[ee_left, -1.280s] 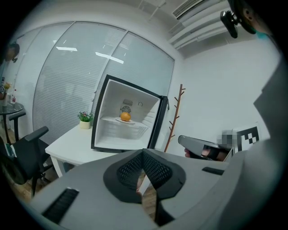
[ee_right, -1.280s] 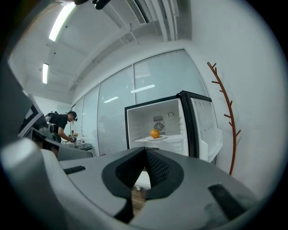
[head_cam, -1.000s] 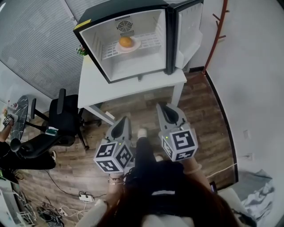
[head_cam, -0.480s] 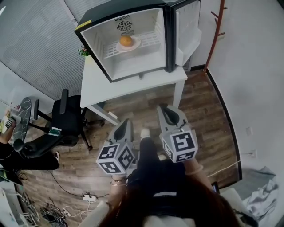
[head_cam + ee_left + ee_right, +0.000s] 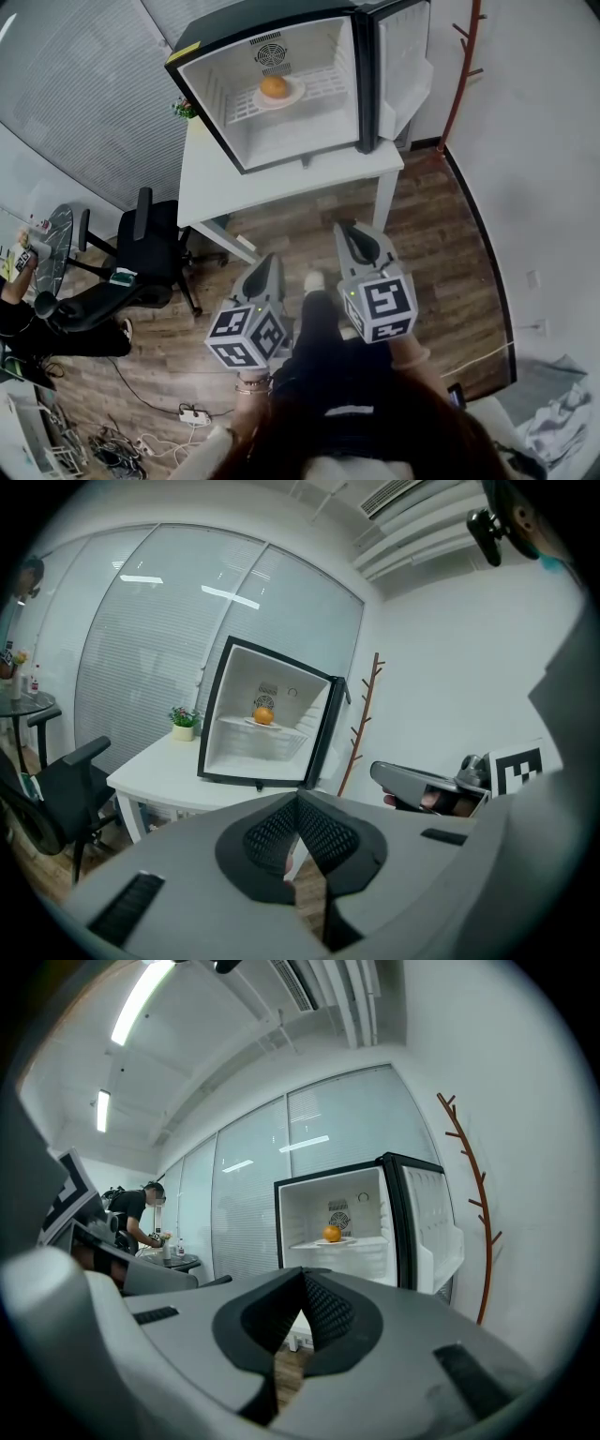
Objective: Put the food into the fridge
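Note:
A small black fridge (image 5: 202, 52) stands on a white table (image 5: 281, 178) with its door (image 5: 403, 56) swung open to the right. An orange (image 5: 274, 86) lies on a white plate (image 5: 296, 94) on the fridge's wire shelf; the same orange (image 5: 263, 715) (image 5: 332, 1233) shows in both gripper views. My left gripper (image 5: 270, 269) and right gripper (image 5: 352, 234) are held side by side over the floor, well short of the table. Both are shut and empty.
A black office chair (image 5: 141, 258) stands left of the table. A small potted plant (image 5: 185, 108) sits at the table's left back corner. A reddish coat stand (image 5: 459, 66) rises by the right wall. A person (image 5: 141, 1211) stands at a far table.
The view has shifted slightly; the fridge and table sit a little further right in the head view. Both grippers stay shut and nearly still.

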